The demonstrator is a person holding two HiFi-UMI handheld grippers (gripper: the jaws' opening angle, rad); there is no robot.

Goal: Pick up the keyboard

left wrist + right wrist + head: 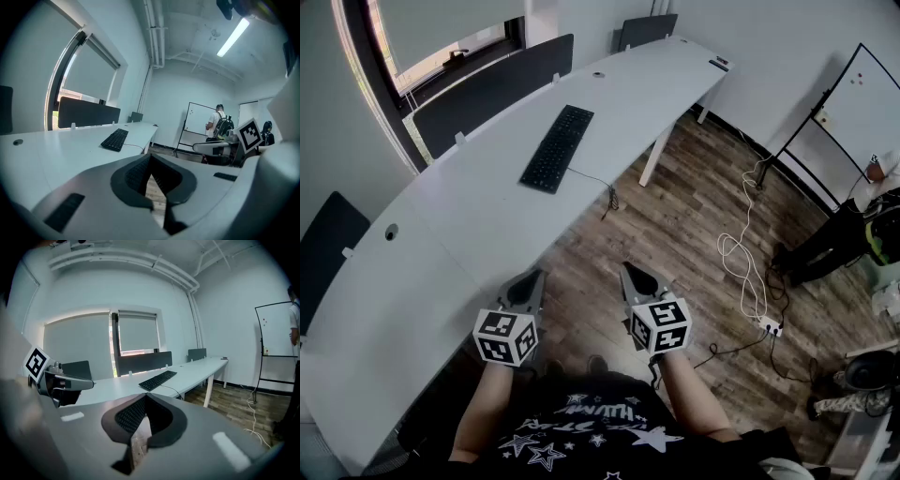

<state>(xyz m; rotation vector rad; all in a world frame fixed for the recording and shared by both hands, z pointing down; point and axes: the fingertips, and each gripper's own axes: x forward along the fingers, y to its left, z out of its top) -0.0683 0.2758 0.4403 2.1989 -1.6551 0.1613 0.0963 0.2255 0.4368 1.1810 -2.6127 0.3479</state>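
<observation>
Left gripper point(532, 278), right gripper point(634, 271) side by side, tilted slightly down, jaws closed, empty; keyboard point(558, 147) well ahead on desk point(459, 220).

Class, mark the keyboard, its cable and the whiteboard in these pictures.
keyboard point(556, 148): head view, middle of its keys.
cable point(592, 178): head view, the thin run just off the keyboard.
whiteboard point(865, 105): head view, its white face.

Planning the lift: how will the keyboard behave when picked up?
The keyboard looks long, thin and rigid, so probably stiff and light, but apt to tilt if gripped at one end. Its cable trails over the desk edge and may tug.
</observation>
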